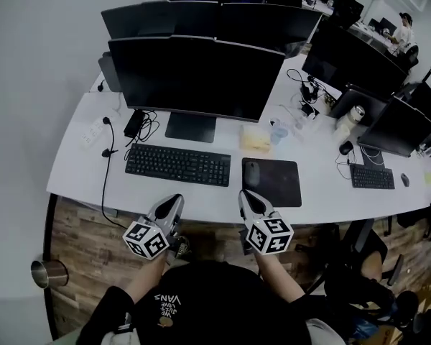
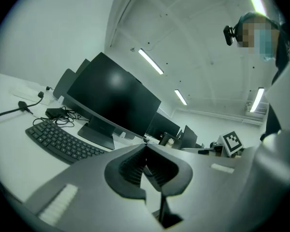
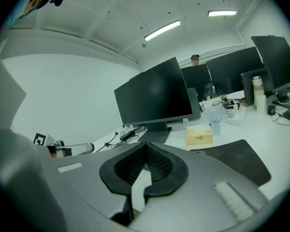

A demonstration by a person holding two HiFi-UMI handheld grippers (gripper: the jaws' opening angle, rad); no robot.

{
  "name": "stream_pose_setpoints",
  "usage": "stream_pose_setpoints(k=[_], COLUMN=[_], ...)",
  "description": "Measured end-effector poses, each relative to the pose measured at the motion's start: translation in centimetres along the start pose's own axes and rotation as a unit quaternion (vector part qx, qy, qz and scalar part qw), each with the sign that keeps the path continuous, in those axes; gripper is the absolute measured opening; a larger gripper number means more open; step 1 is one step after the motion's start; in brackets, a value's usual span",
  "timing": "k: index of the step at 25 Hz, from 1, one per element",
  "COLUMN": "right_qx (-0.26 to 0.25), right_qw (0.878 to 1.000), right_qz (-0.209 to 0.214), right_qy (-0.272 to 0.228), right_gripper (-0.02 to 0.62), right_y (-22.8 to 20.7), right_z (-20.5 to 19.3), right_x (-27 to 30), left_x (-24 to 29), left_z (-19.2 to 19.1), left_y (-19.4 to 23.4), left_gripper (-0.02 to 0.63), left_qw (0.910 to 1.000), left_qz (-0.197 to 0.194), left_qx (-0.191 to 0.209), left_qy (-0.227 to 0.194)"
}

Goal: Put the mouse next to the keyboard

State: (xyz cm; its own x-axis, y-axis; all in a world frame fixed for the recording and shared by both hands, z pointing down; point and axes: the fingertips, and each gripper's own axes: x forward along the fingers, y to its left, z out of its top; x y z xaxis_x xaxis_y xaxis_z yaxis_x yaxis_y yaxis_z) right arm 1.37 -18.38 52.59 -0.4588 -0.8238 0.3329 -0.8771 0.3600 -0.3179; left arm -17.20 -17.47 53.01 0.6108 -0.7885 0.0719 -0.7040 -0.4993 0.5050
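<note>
Waiting mouse: the mouse (image 1: 251, 172) lies at the left edge of the dark mat (image 1: 276, 183), near the middle of the head view. A mat is where a mouse slides best, so that is likely why it sits there.
Keyboard: the keyboard (image 1: 177, 164) lies flat in front of the big screen (image 1: 194, 77), left of the mat. A strip of white desk (image 1: 86, 171) shows between the keyboard and the mat, so the mouse is near it but not right beside it.
Left claw: the left claw (image 1: 177, 198) is low and left of the middle, by the front edge of the desk. Its two jaws are pressed together with nothing in them. It points flat toward the keyboard.
Right claw: the right claw (image 1: 246, 194) is low and just right of the middle, in front of the mat. Its jaws are pressed together too, and it has hold of nothing. It is lined up with the mouse, so I think this claw will take it.
Job so far: not begun, I think. No claw touches the mouse.
Next, my guess: the right claw has to open wide before it can go around the mouse.
Watch out: the mouse looks round and smooth, so it may slip.
</note>
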Motion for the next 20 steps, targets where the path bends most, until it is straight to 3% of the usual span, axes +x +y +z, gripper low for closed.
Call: stream_pose_setpoints(k=[20], right_qx=[-0.027], right_qw=[0.997], right_qz=[0.063], right_qy=[0.029], right_gripper=[0.005], right_y=[0.8], right_z=[-4.0], right_x=[-5.8], left_x=[-6.5], left_z=[-5.6], left_y=[-6.2], left_gripper=[0.002], left_qw=[0.9975], left_qz=[0.069], left_qx=[0.003], left_qy=[-0.01])
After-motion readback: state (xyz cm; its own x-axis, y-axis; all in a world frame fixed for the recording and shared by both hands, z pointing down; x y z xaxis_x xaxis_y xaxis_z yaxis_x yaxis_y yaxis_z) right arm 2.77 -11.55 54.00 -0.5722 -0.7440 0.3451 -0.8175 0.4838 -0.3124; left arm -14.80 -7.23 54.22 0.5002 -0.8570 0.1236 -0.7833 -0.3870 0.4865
